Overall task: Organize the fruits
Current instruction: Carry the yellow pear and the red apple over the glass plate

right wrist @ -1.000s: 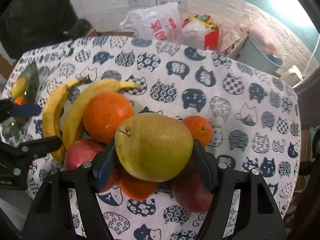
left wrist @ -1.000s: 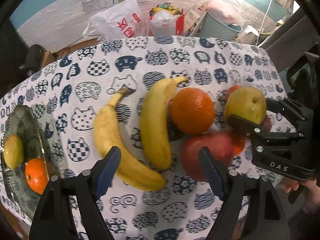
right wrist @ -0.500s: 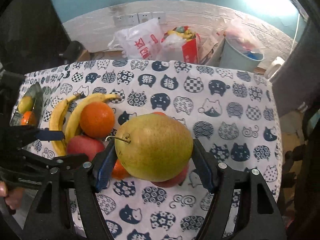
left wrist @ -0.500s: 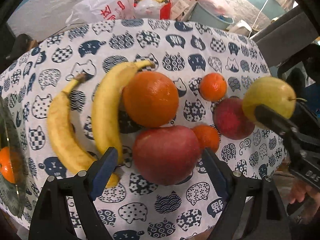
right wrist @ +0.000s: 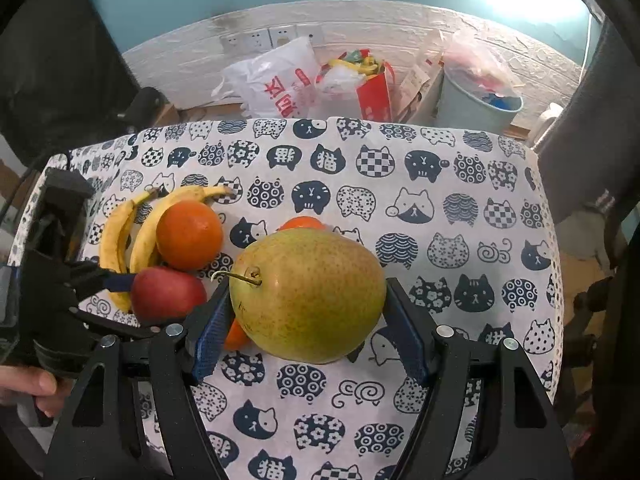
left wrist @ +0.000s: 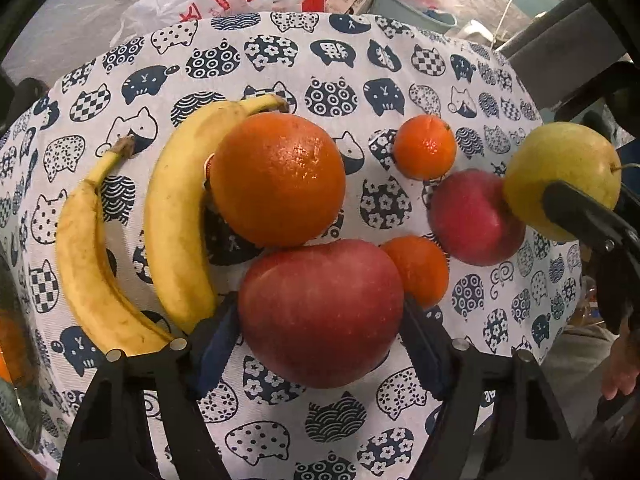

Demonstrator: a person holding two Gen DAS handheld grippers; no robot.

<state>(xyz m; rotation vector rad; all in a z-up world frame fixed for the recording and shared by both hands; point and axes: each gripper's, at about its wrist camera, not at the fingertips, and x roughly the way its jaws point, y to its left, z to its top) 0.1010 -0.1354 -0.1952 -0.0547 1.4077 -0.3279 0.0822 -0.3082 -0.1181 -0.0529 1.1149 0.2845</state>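
Note:
My right gripper point(right wrist: 308, 332) is shut on a yellow-green pear point(right wrist: 306, 294) and holds it above the cat-print cloth; the pear also shows in the left wrist view point(left wrist: 560, 178). My left gripper point(left wrist: 320, 340) has its blue pads on both sides of a big red apple point(left wrist: 320, 312) on the cloth; whether they press it I cannot tell. Around it lie a large orange point(left wrist: 278, 180), two bananas point(left wrist: 176, 216), two small tangerines point(left wrist: 425, 147) and a second red apple point(left wrist: 474, 218).
A glass plate point(left wrist: 16, 360) holding an orange fruit shows at the far left edge. Beyond the table's far edge are plastic bags point(right wrist: 276, 84), a red bag and a grey bin point(right wrist: 476, 108) against a white wall.
My left gripper has moved right from the bananas and forward around the big red apple. My right gripper has lifted the pear up and back from the fruit pile.

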